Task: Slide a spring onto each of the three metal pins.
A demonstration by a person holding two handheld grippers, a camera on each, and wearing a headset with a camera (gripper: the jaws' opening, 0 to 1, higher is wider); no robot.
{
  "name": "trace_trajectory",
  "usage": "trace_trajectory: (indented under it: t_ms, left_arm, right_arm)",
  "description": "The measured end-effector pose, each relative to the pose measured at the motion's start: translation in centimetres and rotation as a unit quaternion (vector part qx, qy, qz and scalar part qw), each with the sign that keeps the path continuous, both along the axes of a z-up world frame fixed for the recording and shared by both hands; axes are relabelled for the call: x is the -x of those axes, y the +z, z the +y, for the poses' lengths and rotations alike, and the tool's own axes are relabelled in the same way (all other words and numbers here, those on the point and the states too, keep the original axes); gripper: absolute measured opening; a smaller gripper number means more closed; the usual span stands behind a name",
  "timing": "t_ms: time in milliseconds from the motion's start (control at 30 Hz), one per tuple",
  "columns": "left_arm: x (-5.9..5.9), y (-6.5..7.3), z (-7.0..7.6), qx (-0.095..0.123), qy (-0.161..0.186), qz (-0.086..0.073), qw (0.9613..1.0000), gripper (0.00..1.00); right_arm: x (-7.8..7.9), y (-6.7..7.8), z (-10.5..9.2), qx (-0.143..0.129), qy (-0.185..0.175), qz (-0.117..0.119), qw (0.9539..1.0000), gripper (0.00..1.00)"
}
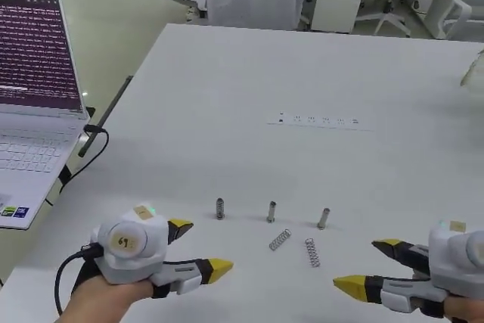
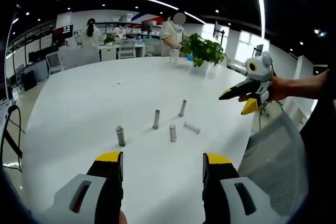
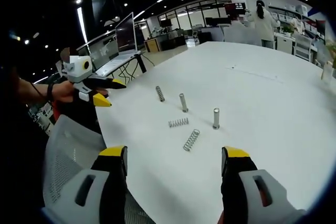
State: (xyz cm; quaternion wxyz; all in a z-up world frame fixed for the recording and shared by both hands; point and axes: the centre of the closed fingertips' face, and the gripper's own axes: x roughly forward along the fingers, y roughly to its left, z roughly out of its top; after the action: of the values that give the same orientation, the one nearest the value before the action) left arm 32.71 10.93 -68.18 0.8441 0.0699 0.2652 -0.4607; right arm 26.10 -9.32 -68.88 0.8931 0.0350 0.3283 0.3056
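Left tongs (image 1: 201,245) and right tongs (image 1: 367,264) are both hanging wide open, empty. Two loose springs (image 1: 280,239) are lying on the counter (image 1: 302,73) near the bare pins (image 1: 271,212); leftmost pin (image 1: 220,208) is wearing one.

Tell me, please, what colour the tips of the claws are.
Yellow; the left claw shows it best in the left gripper view.

Three metal pins (image 1: 271,212) stand on one table (image 1: 302,73); three springs, one sleeved spring (image 1: 220,206) on a pin and two loose springs (image 1: 280,239) lying flat; two grippers, left gripper (image 1: 201,245) and right gripper (image 1: 367,265); one laptop (image 1: 30,96); two people (image 2: 92,34) far off
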Motion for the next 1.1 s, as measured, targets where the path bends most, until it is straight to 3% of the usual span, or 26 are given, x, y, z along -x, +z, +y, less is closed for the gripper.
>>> trace_trajectory:
  t_ms: [300,600,1100]
  left_arm:
    - [-0.6,-0.6,-2.6,0.001,-0.025,0.005,0.9997,0.56]
    - [-0.7,-2.4,-5.3,-0.006,-0.049,0.017,0.9986,0.55]
    - [-1.2,-4.8,-8.0,-0.021,-0.071,0.033,0.9967,0.49]
  right_arm:
    - [0.8,0.1,-0.5,-0.002,-0.008,0.002,1.0000,0.75]
    - [1.9,-0.1,-0.6,-0.003,-0.009,0.014,0.9999,0.78]
    - [2.7,0.0,-0.9,-0.005,-0.011,0.017,0.9998,0.78]
